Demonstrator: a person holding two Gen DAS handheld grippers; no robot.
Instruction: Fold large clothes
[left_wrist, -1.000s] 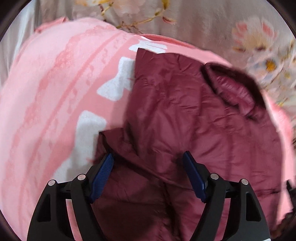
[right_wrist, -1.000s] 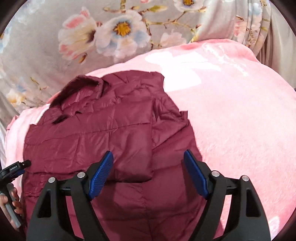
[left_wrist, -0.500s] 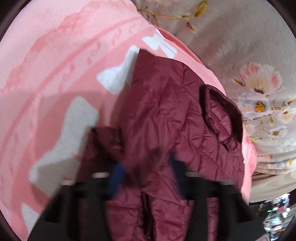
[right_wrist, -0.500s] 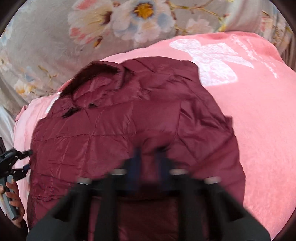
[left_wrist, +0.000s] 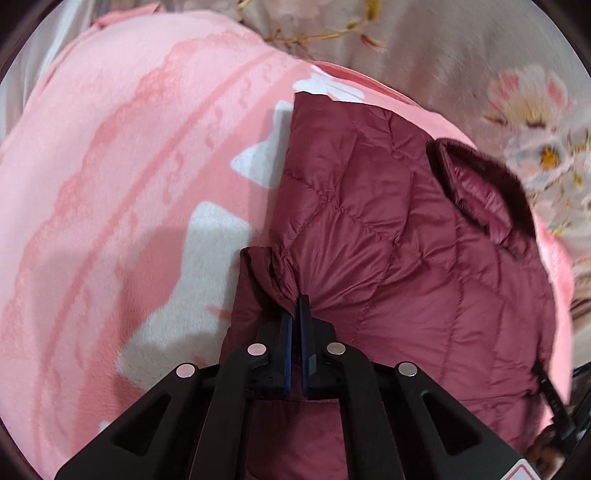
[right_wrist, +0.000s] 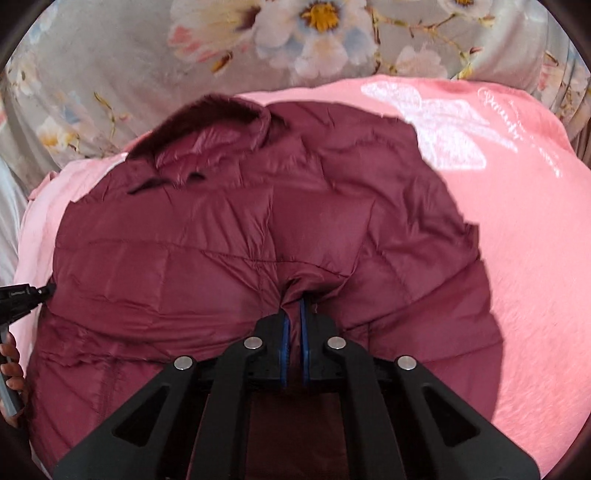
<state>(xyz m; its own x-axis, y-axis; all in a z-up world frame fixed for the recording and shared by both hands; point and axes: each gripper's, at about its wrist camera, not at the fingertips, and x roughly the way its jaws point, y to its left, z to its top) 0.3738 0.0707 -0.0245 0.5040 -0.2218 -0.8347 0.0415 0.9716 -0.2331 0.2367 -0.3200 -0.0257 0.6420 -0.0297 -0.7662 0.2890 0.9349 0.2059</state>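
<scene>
jacket (left_wrist: 388, 236), puffy, light and slick, lies at centre right on the pink blanket (left_wrist: 110, 184); left gripper (left_wrist: 295, 314) at lower centre has its fingers pinched on a bunched side edge. right view: right gripper (right_wrist: 294, 310) pinches a mid-frame fold; better to grip seams, since the shell may slip.

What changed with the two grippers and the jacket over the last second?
Both grippers went from open, held above the fabric, to shut on it. The left gripper now pinches a gathered fold of the maroon jacket near its left edge; the right gripper pinches a fold at the middle. The jacket lies on the pink blanket as before, collar toward the floral sheet.
</scene>
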